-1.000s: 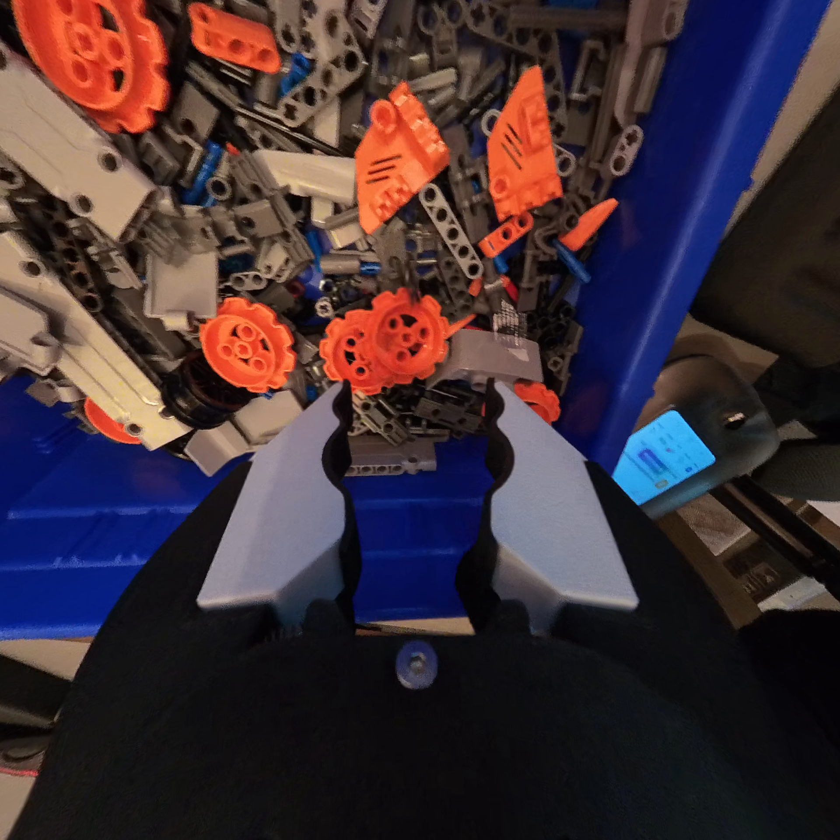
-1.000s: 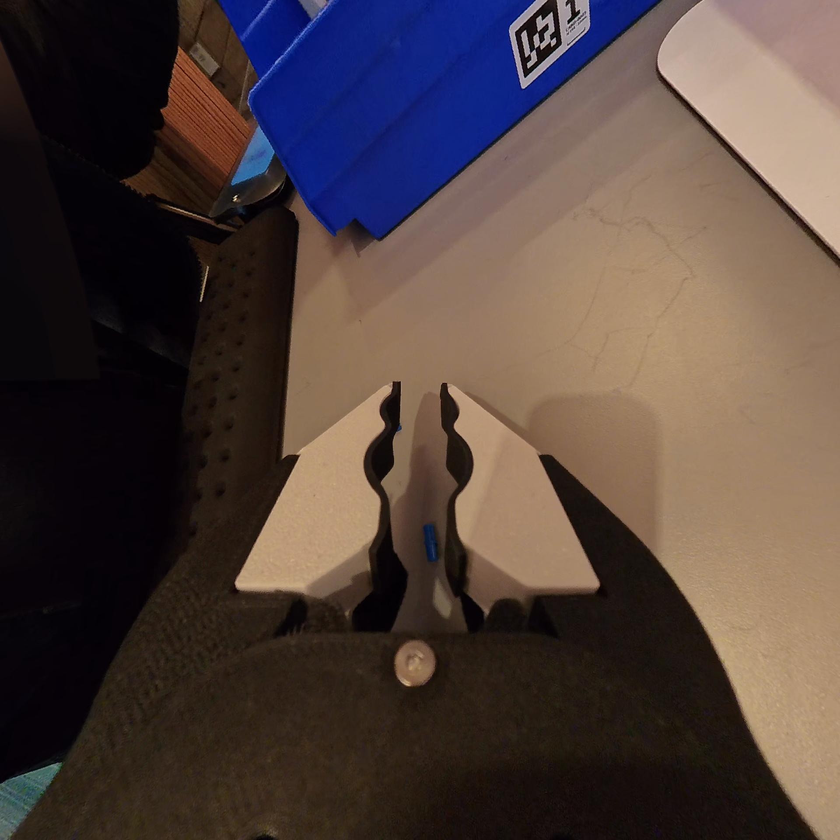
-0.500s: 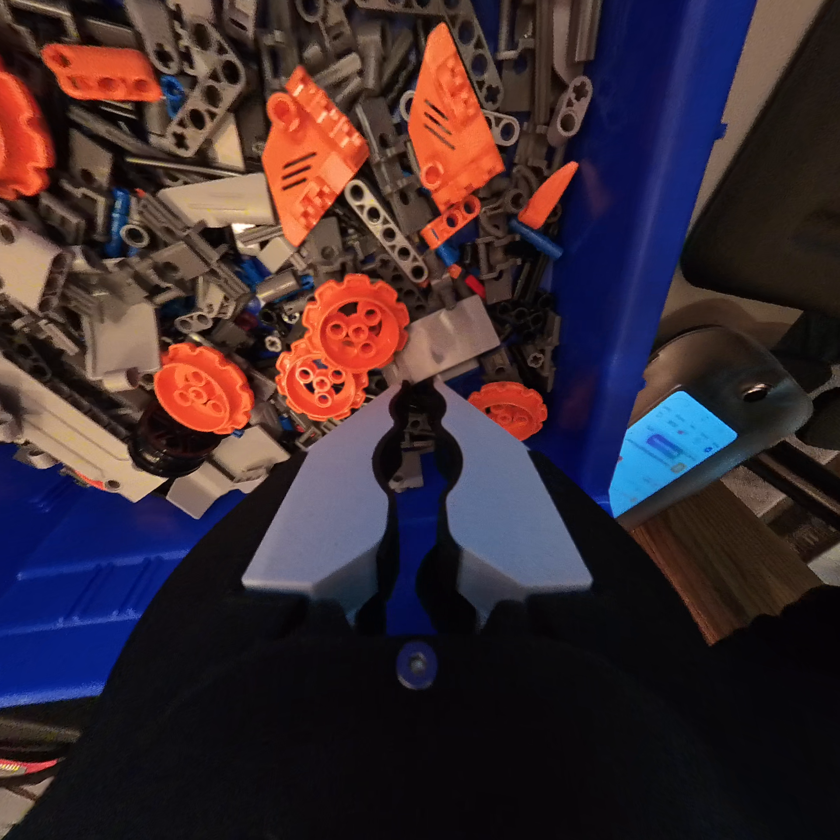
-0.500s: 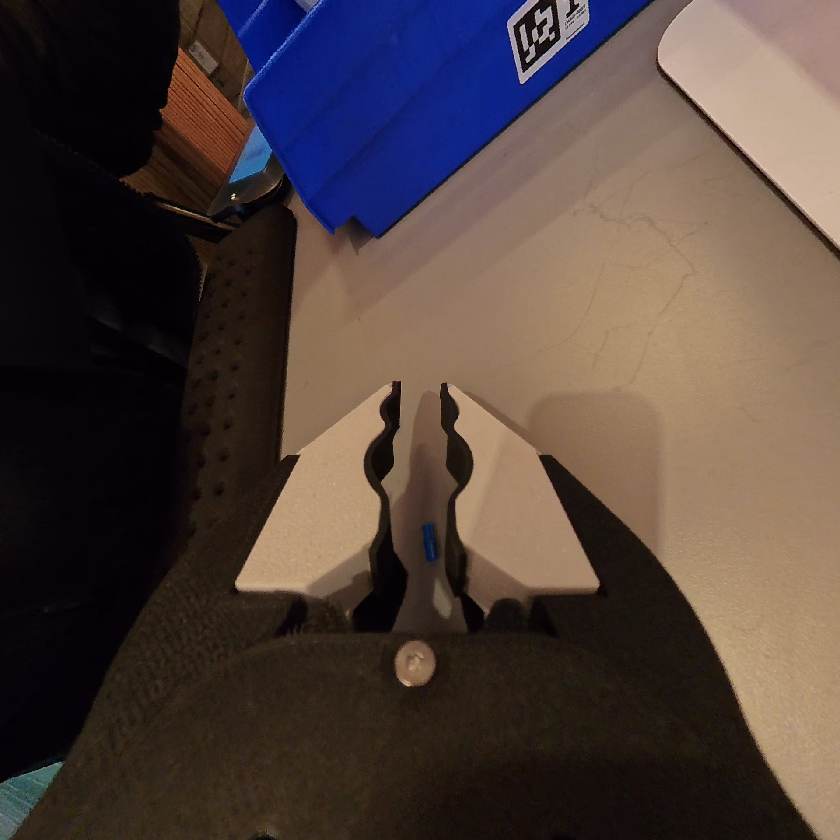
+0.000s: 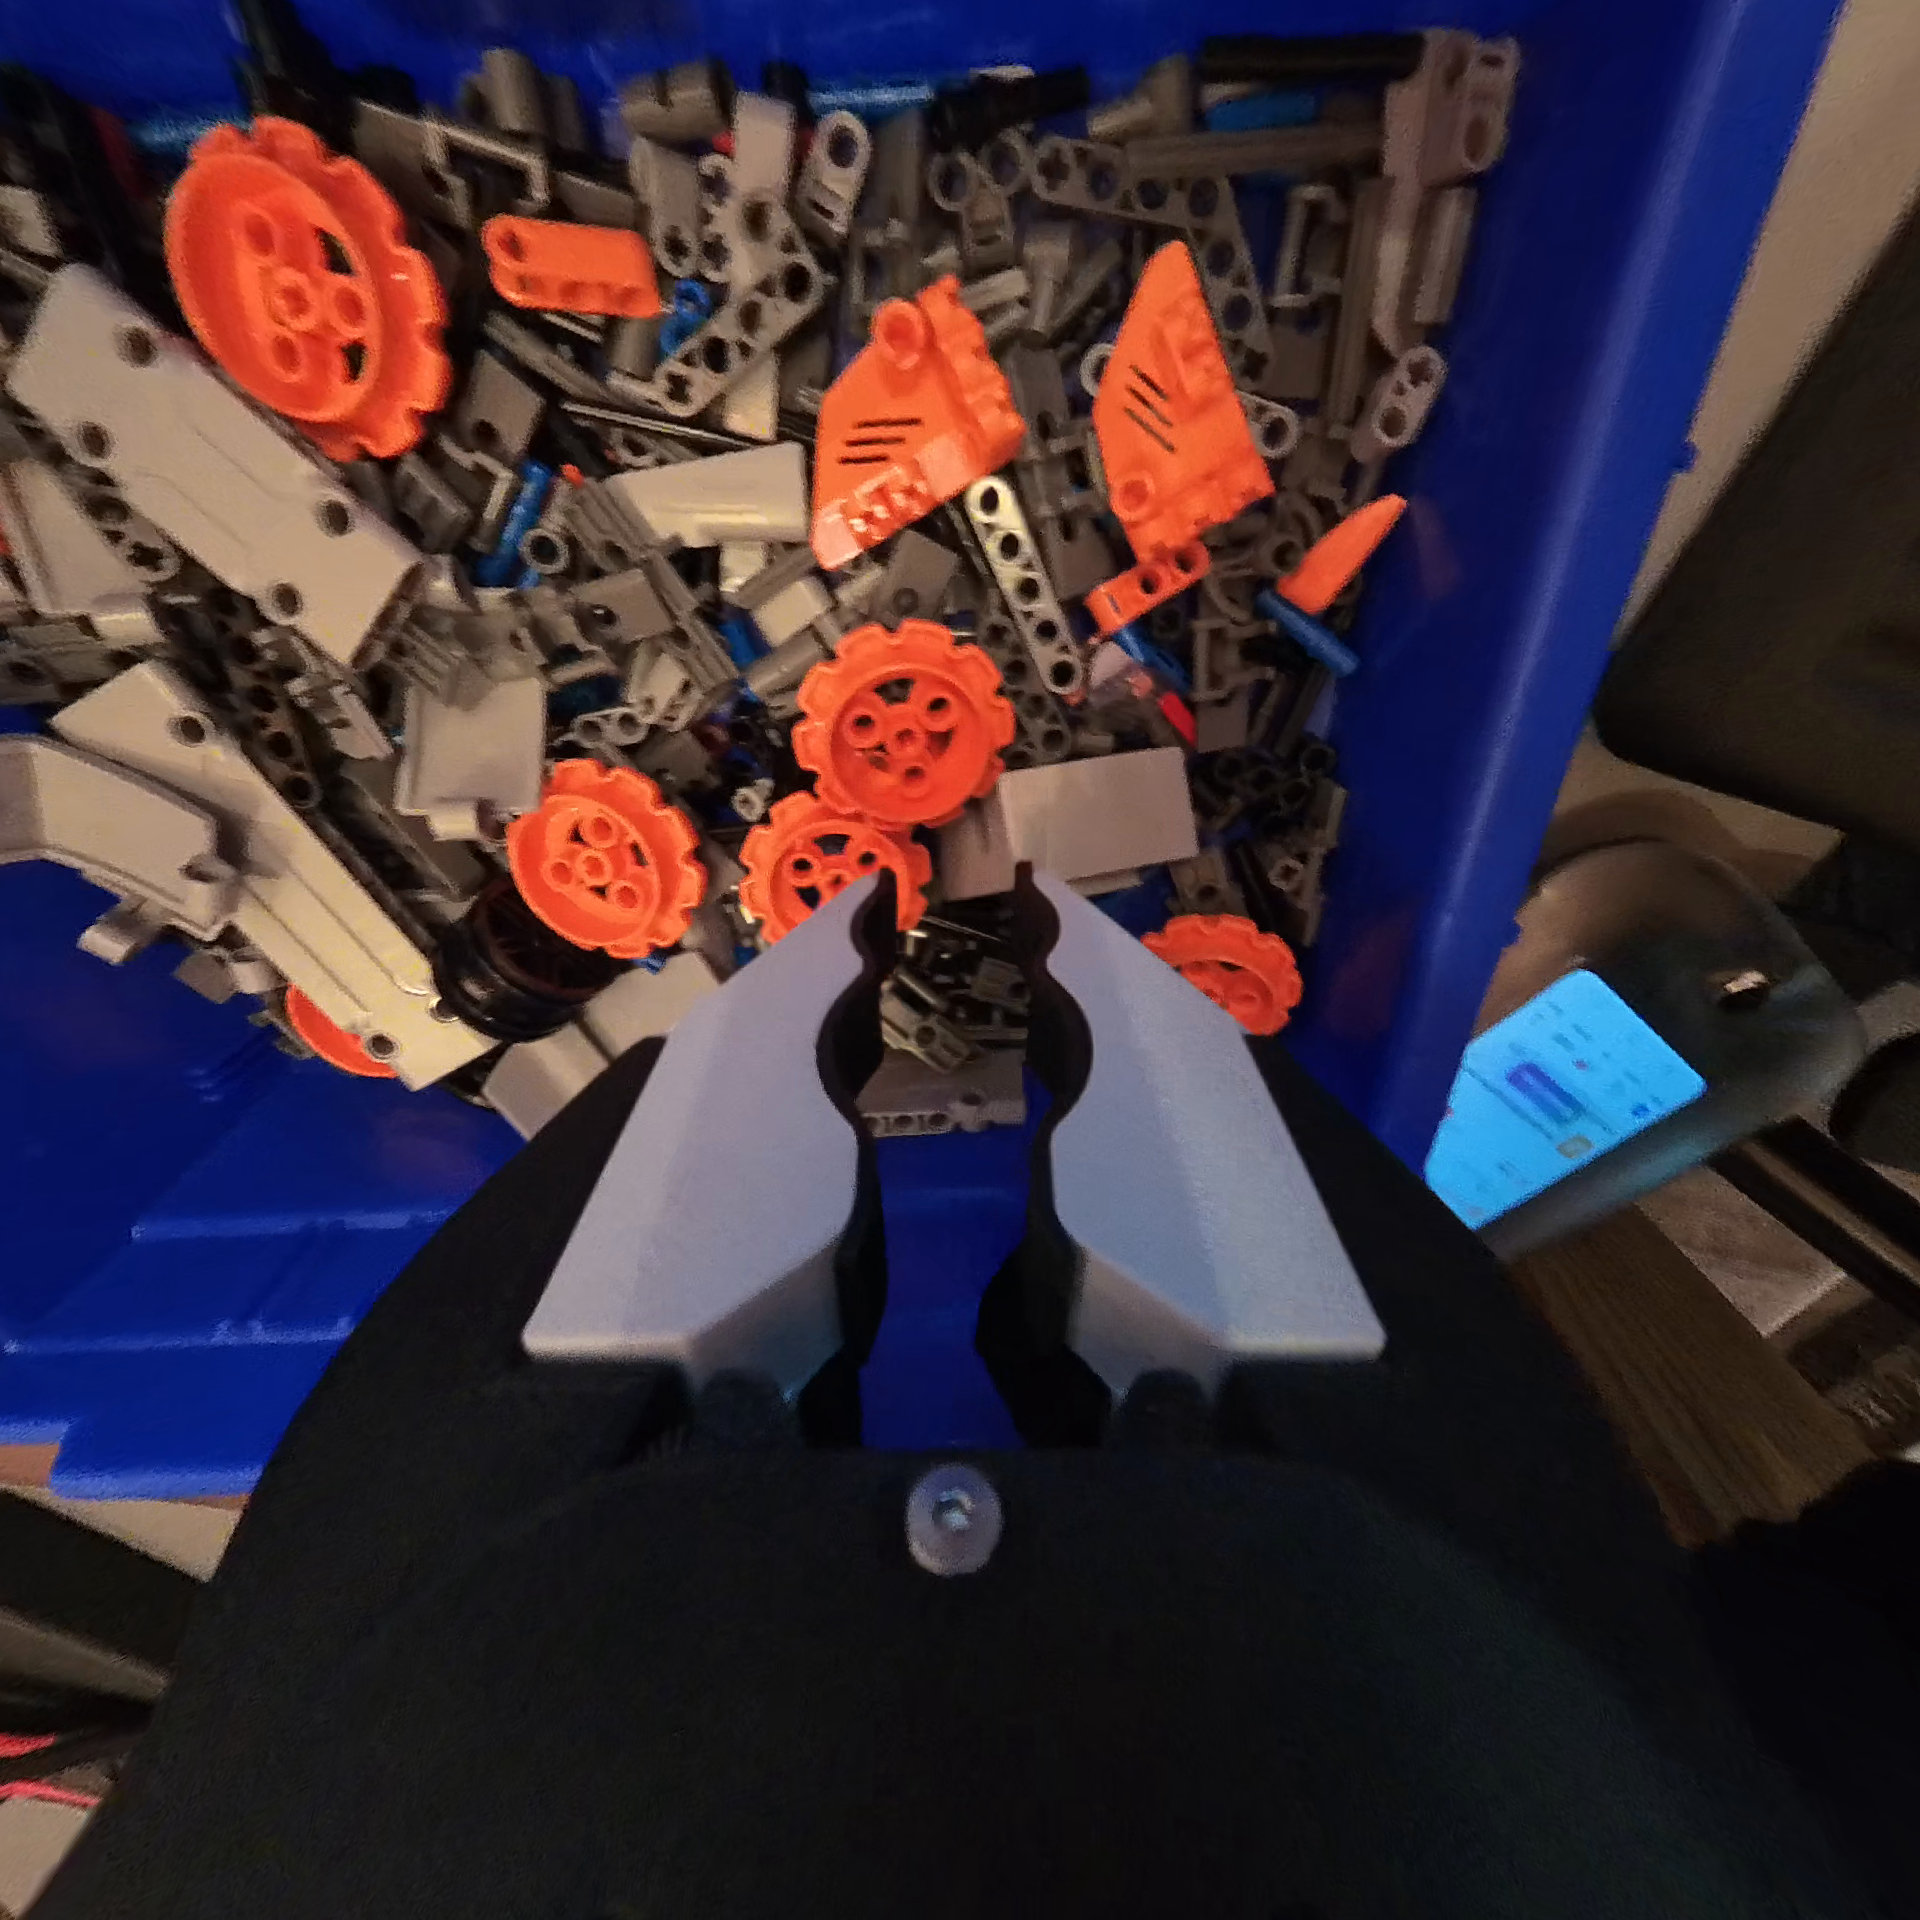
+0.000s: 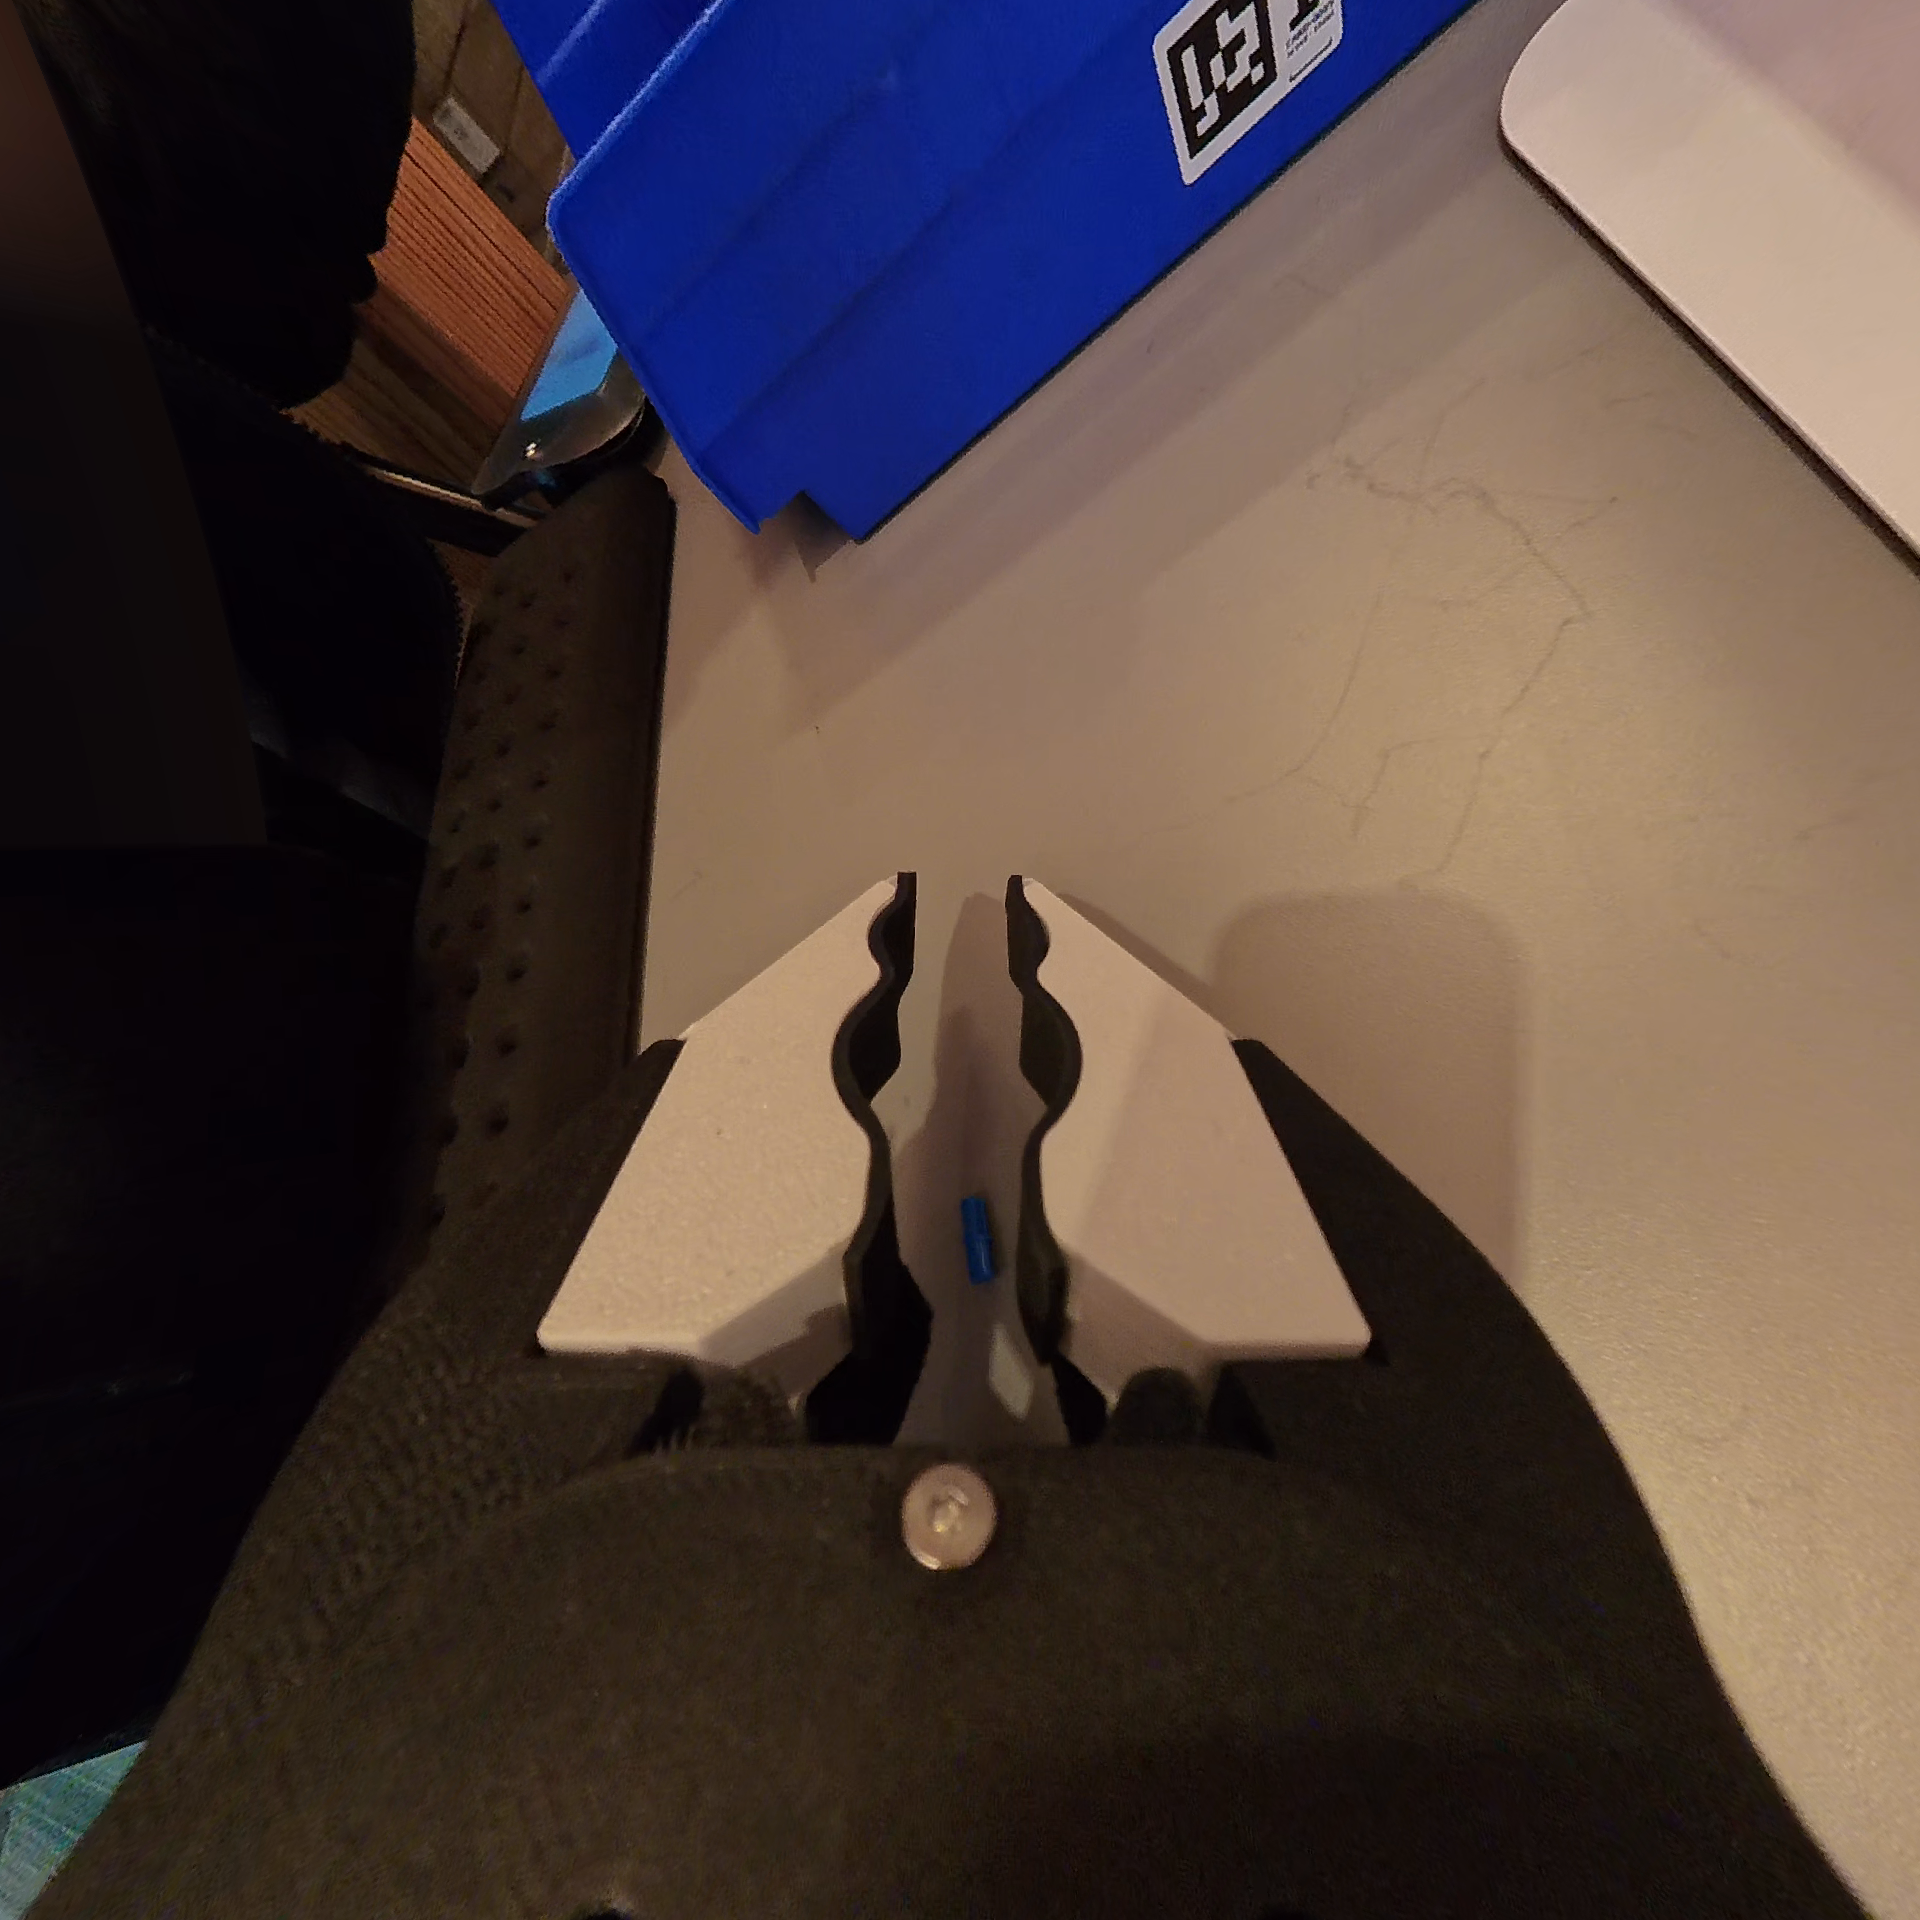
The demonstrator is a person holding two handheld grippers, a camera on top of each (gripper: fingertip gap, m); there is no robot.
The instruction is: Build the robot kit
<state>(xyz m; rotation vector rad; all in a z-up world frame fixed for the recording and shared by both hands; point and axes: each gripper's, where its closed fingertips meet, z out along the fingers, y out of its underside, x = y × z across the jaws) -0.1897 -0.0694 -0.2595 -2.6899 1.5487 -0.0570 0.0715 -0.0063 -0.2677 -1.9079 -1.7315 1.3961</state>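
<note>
**Two claws, nothing clamped in either**

The left gripper (image 5: 956, 883) hangs over the near end of a blue bin (image 5: 1507, 623), jaws part-way open with a clear gap and no piece pinched. Seen through that gap lies a dark grey beam (image 5: 935, 1101) amid small black connectors. Just past the tips sit a pale grey panel piece (image 5: 1091, 810) and, to its left, two overlapping orange gears (image 5: 904, 717); whether the tips touch either cannot be told (this view is a little blurred). Further in, the heap runs to grey beams, two orange wedge panels (image 5: 914, 416) and a large orange gear (image 5: 301, 281). Outside the bin wall a lit phone screen (image 5: 1558, 1091) glows.

The right gripper (image 6: 961, 894) is low over a pale table (image 6: 1351, 727), jaws only narrowly apart and empty. A small blue pin (image 6: 975, 1236) shows in the gap between the fingers, touching neither. Beyond stands the bin's outer wall (image 6: 883, 260) with a black-and-white marker sticker (image 6: 1247, 83), and a white board (image 6: 1714, 260) lies to the right.
</note>
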